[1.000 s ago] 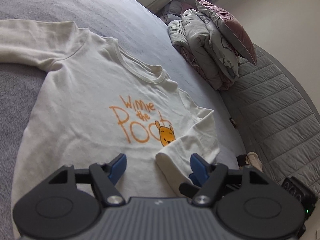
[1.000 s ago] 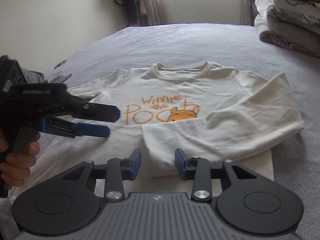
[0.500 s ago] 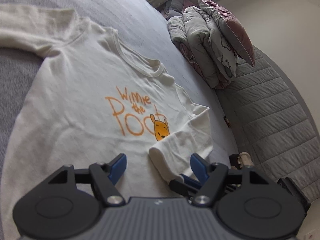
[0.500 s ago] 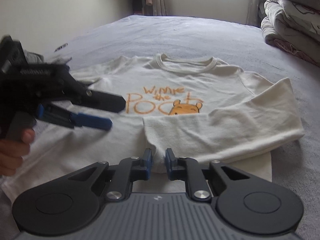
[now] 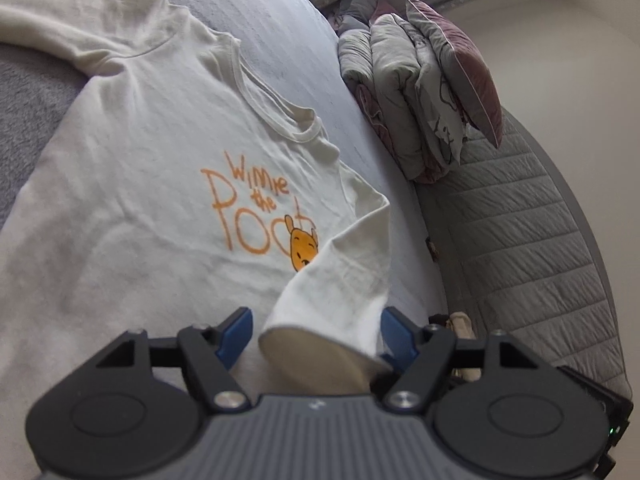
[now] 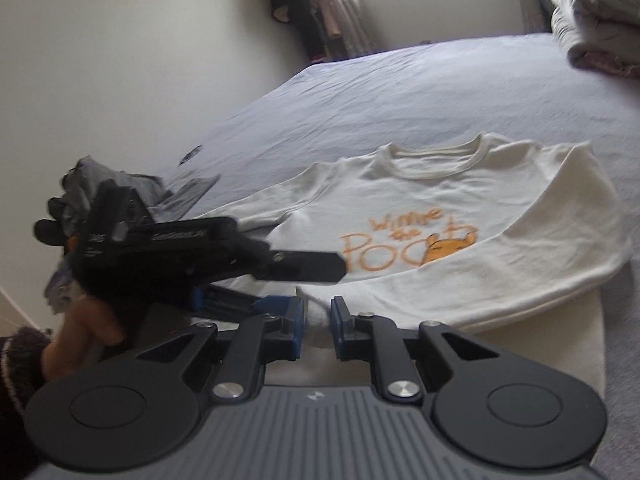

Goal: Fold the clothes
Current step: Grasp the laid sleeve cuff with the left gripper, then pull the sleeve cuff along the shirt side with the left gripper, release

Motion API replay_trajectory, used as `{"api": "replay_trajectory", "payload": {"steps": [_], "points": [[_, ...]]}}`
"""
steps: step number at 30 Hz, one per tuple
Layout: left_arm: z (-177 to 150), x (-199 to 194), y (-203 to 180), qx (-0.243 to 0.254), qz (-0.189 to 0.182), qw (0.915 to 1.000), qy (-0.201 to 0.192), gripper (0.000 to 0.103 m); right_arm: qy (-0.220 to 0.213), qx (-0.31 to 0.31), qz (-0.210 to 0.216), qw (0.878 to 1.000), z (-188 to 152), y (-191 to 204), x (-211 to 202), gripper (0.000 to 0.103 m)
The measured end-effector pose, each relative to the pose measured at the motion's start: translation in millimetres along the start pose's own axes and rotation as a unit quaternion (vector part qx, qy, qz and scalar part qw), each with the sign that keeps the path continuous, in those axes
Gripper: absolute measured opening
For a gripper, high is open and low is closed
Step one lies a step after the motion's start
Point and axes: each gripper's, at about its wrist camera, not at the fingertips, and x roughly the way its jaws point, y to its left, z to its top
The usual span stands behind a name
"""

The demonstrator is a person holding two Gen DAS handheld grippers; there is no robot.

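Between the blue pads of the right claw, low centre of the right view: the cuff of a sleeve, pinched tight. Beside it, the left claw, spread wide and gripping nothing, cuff raised between its fingers. Further out, the cream sweatshirt flat on the bed, that sleeve crossed over the chest. Still left, by the look: other sleeve outstretched, body unfolded. Only in the left view: bedding pile. Only in the right: a hand, window.
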Motion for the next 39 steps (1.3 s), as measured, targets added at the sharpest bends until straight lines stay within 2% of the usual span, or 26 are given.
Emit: {"api": "replay_trajectory", "payload": {"steps": [1, 3, 4, 5, 7, 10, 12, 16, 22, 29, 33, 39], "points": [[0, 0, 1, -0.005, 0.001, 1.0000, 0.001, 0.043, 0.004, 0.000, 0.005, 1.000, 0, 1, 0, 0.017], [-1, 1, 4, -0.014, 0.008, 0.9999, 0.003, 0.032, 0.010, -0.005, 0.004, 1.000, -2, 3, 2, 0.017], [-2, 2, 5, -0.016, 0.012, 0.9998, 0.003, 0.019, 0.013, -0.008, 0.002, 1.000, -3, 3, 4, 0.017], [-3, 3, 5, -0.016, 0.017, 0.9997, 0.006, 0.011, 0.016, -0.008, 0.000, 1.000, -3, 2, 5, 0.017], [-5, 3, 3, -0.006, 0.040, 0.9992, 0.005, 0.005, 0.020, -0.007, -0.006, 1.000, -4, -1, 5, 0.019], [-10, -3, -4, 0.022, 0.090, 0.9956, -0.013, 0.005, 0.005, -0.015, -0.042, 0.999, -3, -12, 0, 0.034], [-12, -10, -8, 0.031, 0.113, 0.9929, -0.019, 0.005, -0.012, -0.025, -0.092, 0.995, -2, -24, -5, 0.042], [-18, -29, -11, 0.049, 0.143, 0.9880, -0.032, 0.005, -0.027, -0.052, -0.191, 0.980, 0, -48, -8, 0.043], [-23, -60, -8, 0.051, 0.158, 0.9842, -0.061, 0.005, -0.014, -0.126, -0.252, 0.959, -4, -64, 7, 0.046], [-21, -95, -3, 0.034, 0.168, 0.9800, -0.100, 0.004, 0.003, -0.213, -0.317, 0.924, -8, -79, 24, 0.049], [-20, -106, 0, 0.027, 0.173, 0.9790, -0.105, 0.004, 0.017, -0.285, -0.337, 0.897, -8, -75, 43, 0.049], [-23, -109, 1, 0.028, 0.176, 0.9787, -0.102, 0.004, 0.016, -0.412, -0.362, 0.836, -10, -62, 73, 0.047]]}}
